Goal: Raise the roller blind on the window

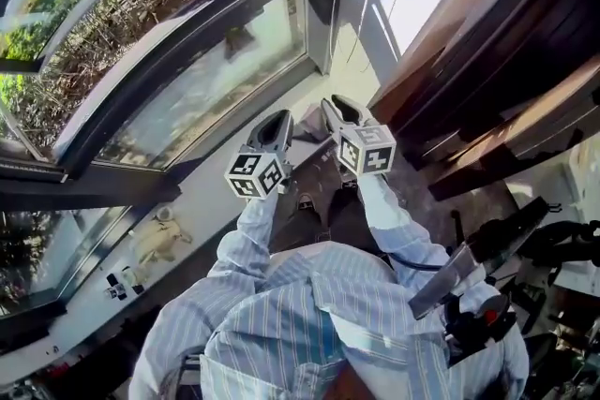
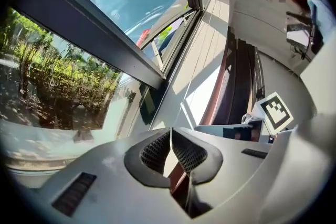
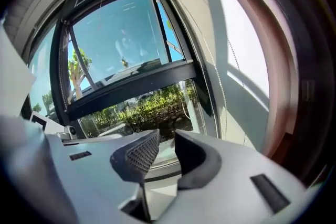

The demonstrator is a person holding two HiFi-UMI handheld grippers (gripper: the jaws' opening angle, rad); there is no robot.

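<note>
Now left gripper pressed together; right gripper spread, empty. Glass bare. If you pull, centre cord, ahead-right of right gripper, between pads.

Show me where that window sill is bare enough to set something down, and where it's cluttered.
Bare: the white sill between the cream lump and the left gripper, along the dark window frame. Crowded: the sill's near end, where small items sit beside that lump. The floor at right holds dark equipment.
</note>
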